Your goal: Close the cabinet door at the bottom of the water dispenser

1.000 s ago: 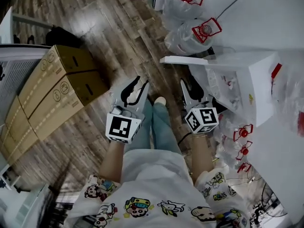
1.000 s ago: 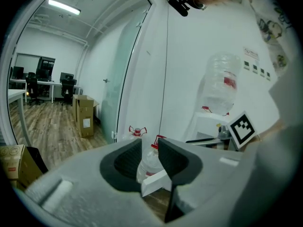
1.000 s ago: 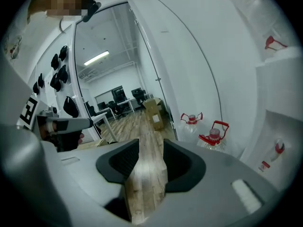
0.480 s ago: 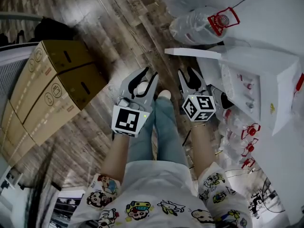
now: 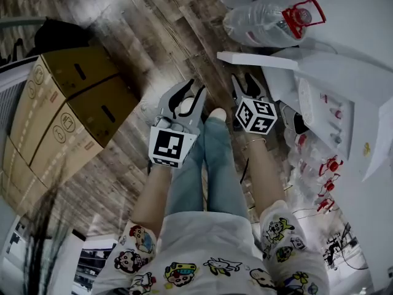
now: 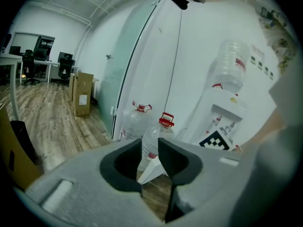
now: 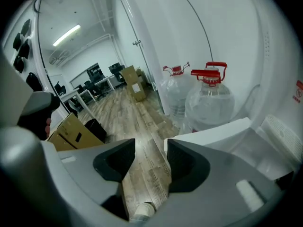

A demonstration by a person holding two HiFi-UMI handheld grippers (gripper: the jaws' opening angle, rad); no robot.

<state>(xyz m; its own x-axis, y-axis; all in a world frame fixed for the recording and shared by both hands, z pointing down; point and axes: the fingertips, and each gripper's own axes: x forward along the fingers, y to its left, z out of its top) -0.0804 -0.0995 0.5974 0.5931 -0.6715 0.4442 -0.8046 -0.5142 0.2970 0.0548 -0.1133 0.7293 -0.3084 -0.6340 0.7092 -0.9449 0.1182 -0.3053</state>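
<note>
The white cabinet door (image 5: 245, 59) stands swung out from the foot of the white water dispenser (image 5: 334, 85). My right gripper (image 5: 244, 82) hangs just below the door's free edge without touching it. In the right gripper view the door edge (image 7: 213, 129) runs off to the right of the right gripper (image 7: 150, 148); its jaws have just been opening and hold nothing. My left gripper (image 5: 191, 91) hovers further left over the floor. In the left gripper view the left gripper (image 6: 150, 145) shows a narrow empty gap, with the door's corner (image 6: 150, 170) far beyond it.
Large water bottles with red caps (image 5: 270, 20) stand behind the door, and smaller red-capped ones (image 5: 316, 168) lie by the dispenser's base. Stacked cardboard boxes (image 5: 67, 109) and a black bag (image 5: 58, 35) sit at the left. The person's legs and shoe (image 5: 216, 114) are below the grippers.
Both grippers have sunk toward the floor and come nearer the open door's edge. The right gripper's jaws stand wider apart than before. The door has not moved.
</note>
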